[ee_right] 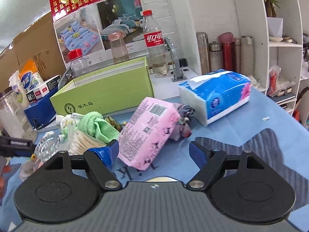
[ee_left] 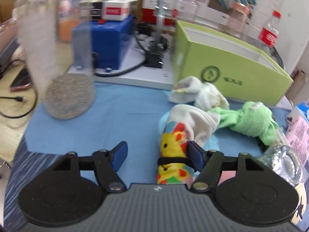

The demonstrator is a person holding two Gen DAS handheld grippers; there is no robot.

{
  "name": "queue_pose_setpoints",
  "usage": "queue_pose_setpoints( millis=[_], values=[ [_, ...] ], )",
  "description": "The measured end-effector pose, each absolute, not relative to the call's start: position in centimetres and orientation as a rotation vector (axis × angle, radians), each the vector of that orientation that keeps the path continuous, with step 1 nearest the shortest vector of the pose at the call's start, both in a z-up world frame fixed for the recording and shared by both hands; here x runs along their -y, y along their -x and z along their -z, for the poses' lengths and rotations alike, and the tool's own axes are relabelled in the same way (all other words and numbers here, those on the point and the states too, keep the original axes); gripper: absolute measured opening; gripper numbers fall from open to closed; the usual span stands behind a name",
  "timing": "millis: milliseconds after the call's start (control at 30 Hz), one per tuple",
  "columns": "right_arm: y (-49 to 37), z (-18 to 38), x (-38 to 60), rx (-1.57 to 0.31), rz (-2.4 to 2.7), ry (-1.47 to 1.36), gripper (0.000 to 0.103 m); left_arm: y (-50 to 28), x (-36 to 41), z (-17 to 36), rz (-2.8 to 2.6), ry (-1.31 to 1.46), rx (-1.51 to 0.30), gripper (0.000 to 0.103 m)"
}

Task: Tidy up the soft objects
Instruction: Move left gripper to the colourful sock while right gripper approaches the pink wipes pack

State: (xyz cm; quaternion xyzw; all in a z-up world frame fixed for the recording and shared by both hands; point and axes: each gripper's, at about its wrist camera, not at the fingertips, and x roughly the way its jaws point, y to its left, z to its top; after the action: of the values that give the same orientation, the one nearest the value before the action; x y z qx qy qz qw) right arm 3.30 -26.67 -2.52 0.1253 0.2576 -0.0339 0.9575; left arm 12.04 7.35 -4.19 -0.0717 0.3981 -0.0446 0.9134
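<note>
Left tongs (ee_left: 157, 154) pointed steeply down, spread, their right pad touching a rolled yellow sock (ee_left: 173, 154) on the blue surface (ee_left: 115, 116). Right tongs (ee_right: 154, 152) stood spread too, a pink pack (ee_right: 148, 129) between them, ungripped. A green box (ee_left: 231, 73) stood behind a green cloth (ee_left: 249, 119).
</note>
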Motion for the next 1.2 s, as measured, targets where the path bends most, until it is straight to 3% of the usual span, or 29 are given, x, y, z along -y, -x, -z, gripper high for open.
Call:
queue_pose_setpoints(
  millis=[333,767,1000,1200],
  values=[
    [-8.4,5.0,23.9,-0.624,0.149,-0.198,0.067,-12.2,-7.9,4.2,0.091,0.148,-0.808,0.070],
    [0.0,2.5,30.5,-0.637,0.171,-0.172,0.069,-11.6,-7.7,3.7,0.083,0.140,-0.801,0.071],
    [-4.3,3.2,28.1,-0.636,0.135,-0.029,0.069,-9.0,-7.0,2.2,0.126,0.081,-0.775,0.072],
    [-5.4,5.1,27.5,-0.694,0.114,-0.017,0.070,-10.0,-6.2,4.1,0.141,0.076,-0.845,0.072]
  ],
)
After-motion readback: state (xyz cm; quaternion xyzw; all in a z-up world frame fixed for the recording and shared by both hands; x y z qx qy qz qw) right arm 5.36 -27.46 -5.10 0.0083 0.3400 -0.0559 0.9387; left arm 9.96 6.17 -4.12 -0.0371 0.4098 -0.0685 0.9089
